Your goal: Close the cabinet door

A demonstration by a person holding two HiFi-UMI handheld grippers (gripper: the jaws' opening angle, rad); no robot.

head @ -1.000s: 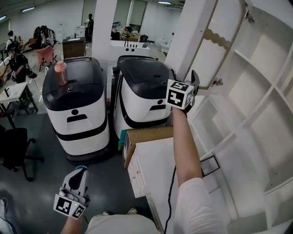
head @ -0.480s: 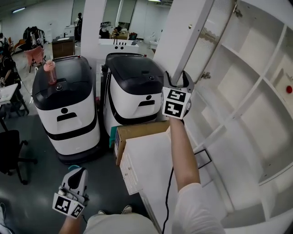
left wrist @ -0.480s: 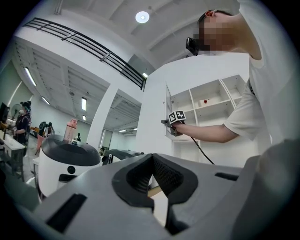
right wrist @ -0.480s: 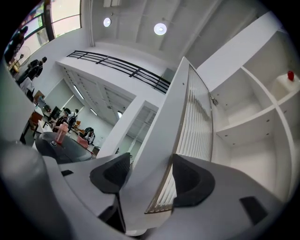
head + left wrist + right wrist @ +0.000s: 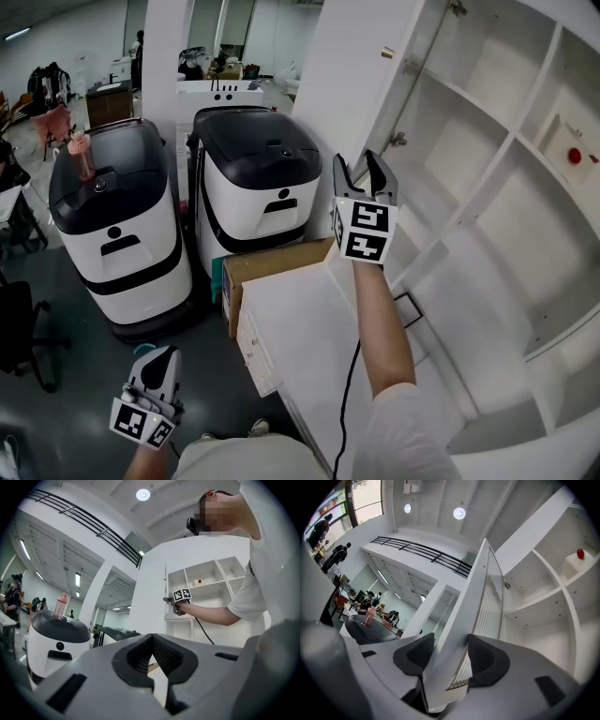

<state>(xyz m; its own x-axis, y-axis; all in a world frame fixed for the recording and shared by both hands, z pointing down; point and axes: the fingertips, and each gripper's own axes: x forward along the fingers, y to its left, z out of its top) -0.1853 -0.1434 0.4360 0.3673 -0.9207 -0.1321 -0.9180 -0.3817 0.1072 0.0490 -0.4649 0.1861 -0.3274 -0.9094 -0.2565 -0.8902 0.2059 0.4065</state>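
The door (image 5: 361, 66) stands swung wide out from the cabinet (image 5: 506, 131), and its lower free corner sits right between the jaws of the right gripper (image 5: 359, 164). Those jaws have just been closing, and in the right gripper view the pads look to be against both faces, one on the plain outer side and one on the ribbed inner side, pinching the panel's edge. The open shelves lie off to the right of the jaws. The left gripper (image 5: 161, 356) hangs low, well apart from the cabinet, with its jaws pressed together and nothing in them.

The step in hand looks like securing the grip before the swing. To do it well, the pinch should be firm but seated deep enough that the edge cannot slide out past the tips. The push should follow the hinge's arc towards the shelves, with the wrist turning along with the panel so the pads stay flat on it. Near the frame, slowing down would keep the door from slamming
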